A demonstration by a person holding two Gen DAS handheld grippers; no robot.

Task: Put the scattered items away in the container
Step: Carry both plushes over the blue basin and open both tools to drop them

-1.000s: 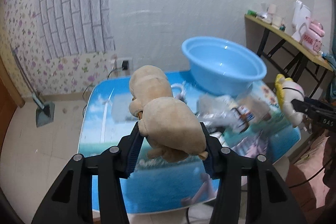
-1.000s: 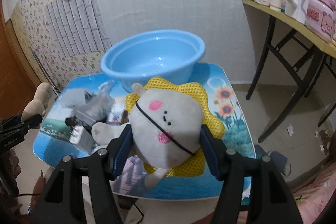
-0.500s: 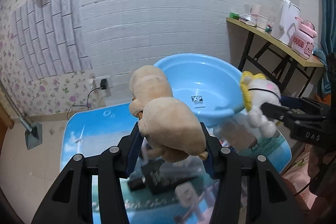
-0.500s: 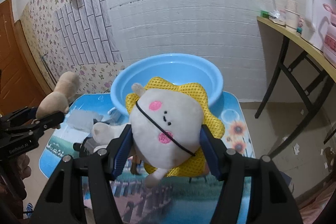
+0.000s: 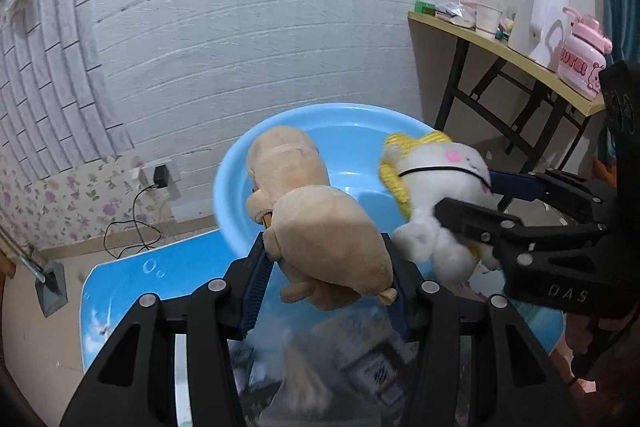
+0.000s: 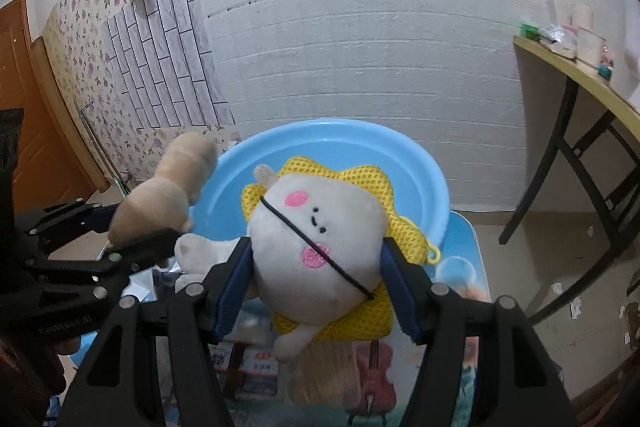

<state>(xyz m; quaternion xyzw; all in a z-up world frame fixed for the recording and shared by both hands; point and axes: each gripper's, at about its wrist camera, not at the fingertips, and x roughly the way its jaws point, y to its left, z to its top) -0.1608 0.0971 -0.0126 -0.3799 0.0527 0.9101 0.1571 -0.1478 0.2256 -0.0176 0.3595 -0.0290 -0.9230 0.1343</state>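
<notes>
The left gripper [image 5: 326, 269] is pinching a tan plush toy with a rounded body and head [image 5: 320, 223] between its blue-padded jaws, the toy's head jutting out beyond the fingertips and over the near rim of the round light-blue plastic basin [image 5: 232, 187]. The right gripper [image 6: 316, 277] is squeezing a white round-faced plush doll with pink cheeks and a yellow mesh ruff [image 6: 320, 243], a thin black cord running slantwise across its face; the doll is bulging forward from between the jaws, with the basin [image 6: 424, 171] lying directly ahead of and below the fingertips. In the left wrist view the right gripper [image 5: 472, 199] is reaching in from the right side, its doll [image 5: 436, 187] hanging just beside the tan toy over the basin, and its black body is showing the raised letters "DAS". In the right wrist view the left gripper [image 6: 120, 231] is coming in from the left, its housing bearing faint lettering too blurred to read. Beneath both pairs of jaws, blurred packets with printed labels [image 6: 248, 359] are lying on the blue picture-printed tabletop [image 5: 120, 291]; their writing cannot be made out. On the yellow-topped side table [image 5: 500, 47] far right of the jaws, a pink container [image 5: 580, 67] is showing red letters that appear to read "CUTE".
</notes>
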